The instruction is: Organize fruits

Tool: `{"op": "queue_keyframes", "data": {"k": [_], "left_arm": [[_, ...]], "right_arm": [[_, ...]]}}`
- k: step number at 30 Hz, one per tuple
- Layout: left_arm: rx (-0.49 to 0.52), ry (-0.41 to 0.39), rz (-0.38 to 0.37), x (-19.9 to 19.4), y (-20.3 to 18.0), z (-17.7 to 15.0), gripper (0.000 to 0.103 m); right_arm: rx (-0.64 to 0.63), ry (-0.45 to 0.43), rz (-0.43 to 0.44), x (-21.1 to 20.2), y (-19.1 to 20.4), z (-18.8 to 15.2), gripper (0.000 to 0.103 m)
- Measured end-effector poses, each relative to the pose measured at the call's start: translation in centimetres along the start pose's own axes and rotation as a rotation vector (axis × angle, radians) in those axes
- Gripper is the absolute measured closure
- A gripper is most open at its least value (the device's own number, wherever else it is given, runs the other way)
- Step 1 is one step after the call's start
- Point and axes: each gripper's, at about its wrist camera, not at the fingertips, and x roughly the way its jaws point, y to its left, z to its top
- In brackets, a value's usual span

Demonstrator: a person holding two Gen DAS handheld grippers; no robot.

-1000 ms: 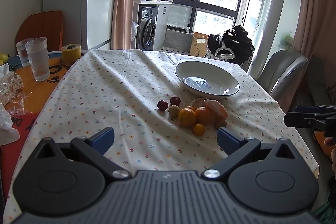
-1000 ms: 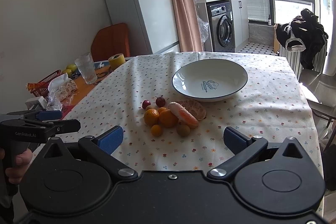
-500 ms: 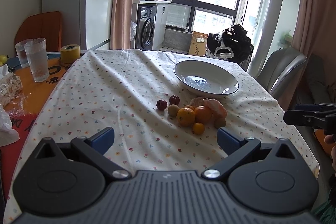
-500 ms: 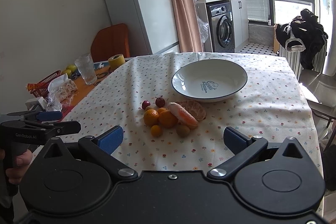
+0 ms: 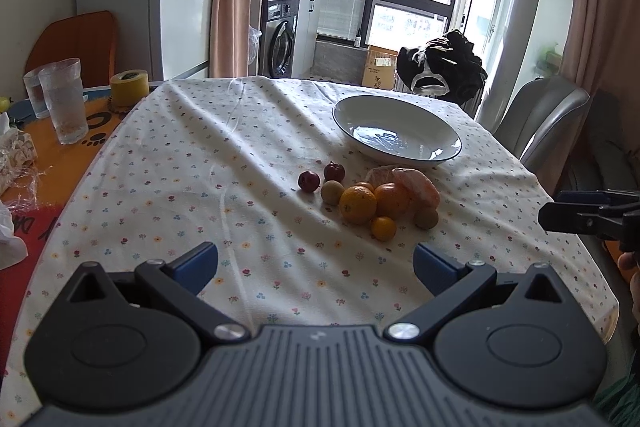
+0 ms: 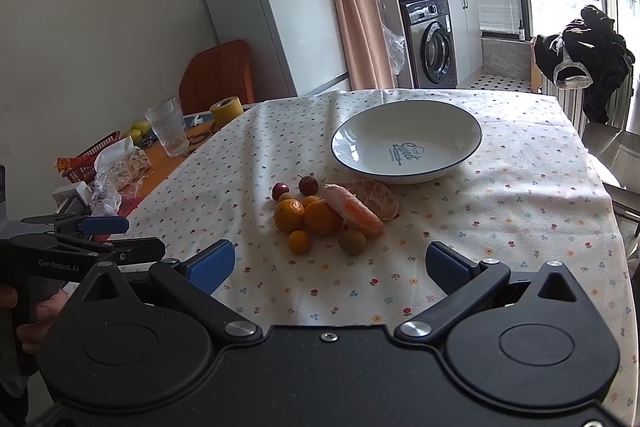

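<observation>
Table (image 5: 248, 131) under floral cloth, white bowl (image 5: 396, 135), fruit cluster (image 5: 368, 197), glasses (image 5: 64, 99)

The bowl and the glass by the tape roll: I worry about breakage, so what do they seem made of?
The bowl looks like glazed ceramic: glossy white, window reflections, thin dark rim line and printed lettering inside. The glass looks like clear textured glass, see-through with a rippled wall, though hard plastic cannot be ruled out.

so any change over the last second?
Nothing visibly moved. Both grippers, left and right, hover open and empty short of the fruit pile; nothing was taken hold of or let go. The bowl is still empty, and the fruit lies on the tablecloth as before.
</observation>
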Motion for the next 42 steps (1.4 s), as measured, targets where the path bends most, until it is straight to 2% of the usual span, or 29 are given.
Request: {"op": "queue_keyframes", "data": {"k": [14,21,23,29,32,36,42], "left_arm": [[-0.002,-0.012,-0.031,3.0,-0.5,-0.6,0.001],[-0.008,-0.012,-0.075,4.5,-1.3,-0.7,0.003],[-0.007,-0.013,-0.08,5.0,-1.5,-0.7,0.006],[-0.035,-0.002,-0.095,6.6,-2.1,-0.2,0.025],[-0.031,0.002,-0.102,7.2,-2.7,-0.1,0.031],[-0.021,0.018,-0.117,8.3,-3.5,-0.1,0.041],[-0.028,0.035,-0.129,9.9,-4.0,-0.3,0.055]], "right_arm": [[-0.021,-0.049,-0.014,2.5,-0.6,-0.5,0.0],[0.0,-0.041,0.013,4.5,-1.4,-0.9,0.008],[-0.005,-0.037,0.016,5.0,-1.5,-1.1,0.008],[0.024,-0.011,0.033,6.6,-2.2,-0.9,0.016],[0.033,-0.003,0.043,7.1,-2.5,-1.0,0.022],[0.042,0.026,0.058,8.1,-2.8,-1.3,0.036],[0.054,0.043,0.071,9.2,-3.2,-1.5,0.049]]}}
